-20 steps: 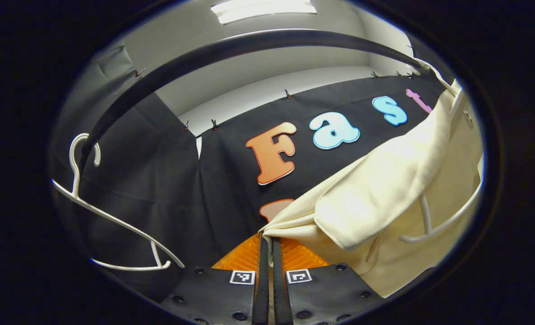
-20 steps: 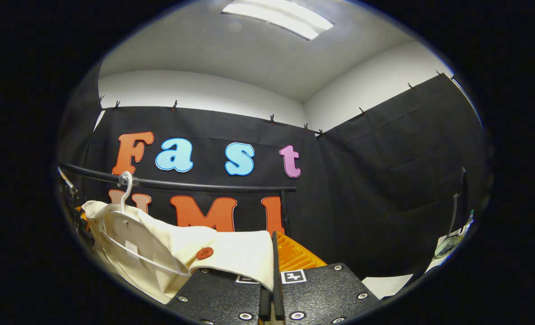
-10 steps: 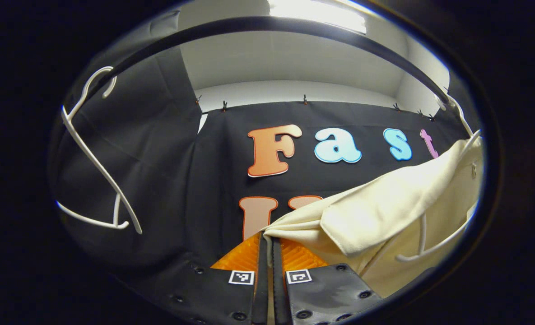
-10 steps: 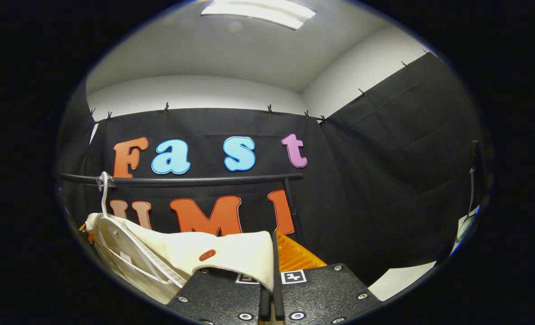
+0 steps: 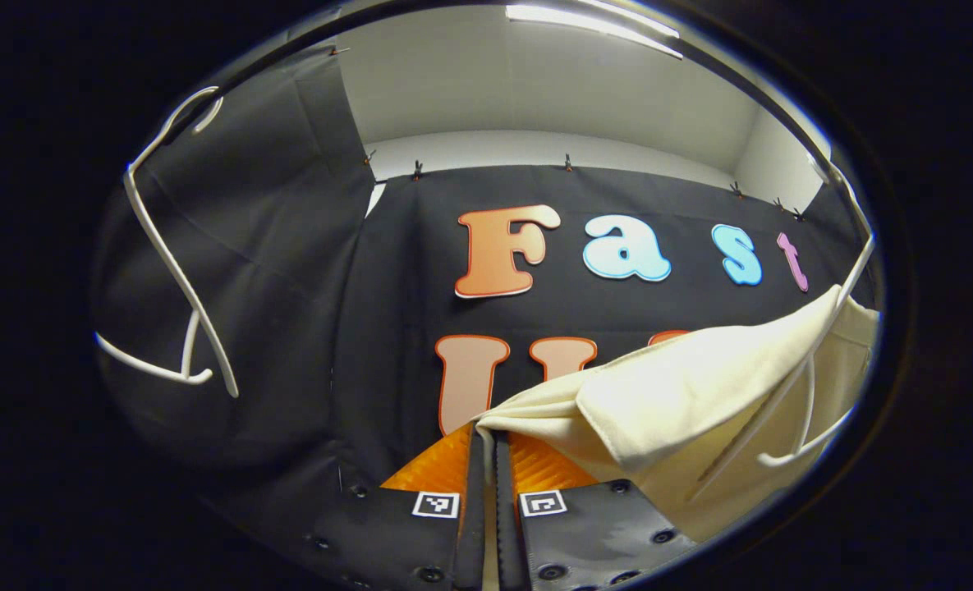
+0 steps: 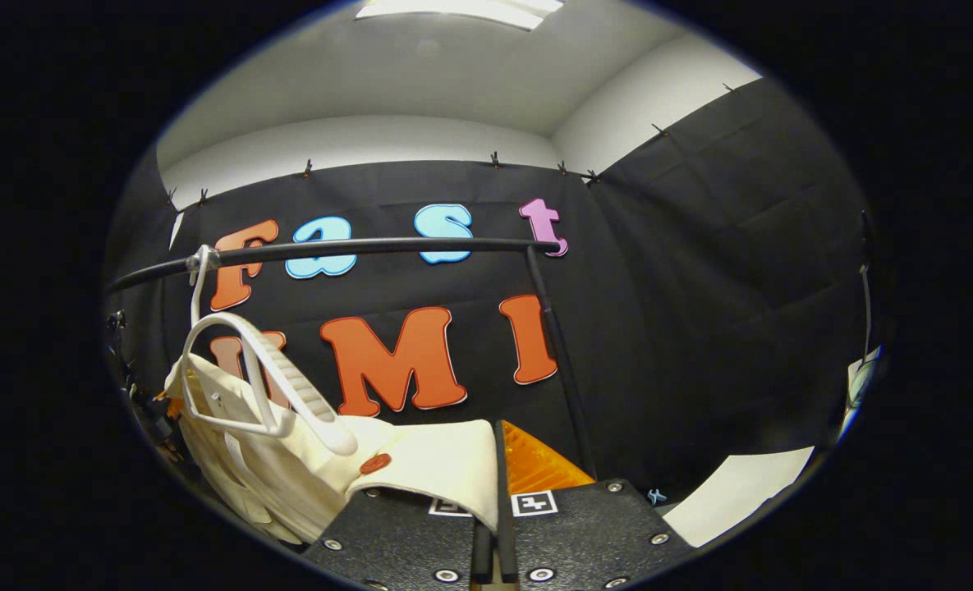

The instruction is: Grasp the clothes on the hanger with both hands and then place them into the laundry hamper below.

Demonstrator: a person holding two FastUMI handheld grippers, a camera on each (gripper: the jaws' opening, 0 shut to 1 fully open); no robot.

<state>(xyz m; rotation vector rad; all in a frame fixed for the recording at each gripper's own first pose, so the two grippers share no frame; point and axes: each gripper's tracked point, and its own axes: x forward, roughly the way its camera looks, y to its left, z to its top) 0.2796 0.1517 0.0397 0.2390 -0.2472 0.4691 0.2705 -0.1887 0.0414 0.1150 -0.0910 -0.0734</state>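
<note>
While the cream garment (image 5: 699,394) hangs below the black rail (image 6: 371,246), I note my left gripper (image 5: 486,460) has its 2 fingers clamped together on one cloth edge. My right gripper (image 6: 494,484) is likewise closed on the opposite edge, beside a red button (image 6: 374,464). The white hanger (image 6: 264,386) sits half out of the garment, hooked on the rail; an empty white hanger (image 5: 170,279) shows in the left gripper view.

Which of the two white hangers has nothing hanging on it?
The bare hanger at the left gripper view's left; the other hanger carries the cream garment.
</note>
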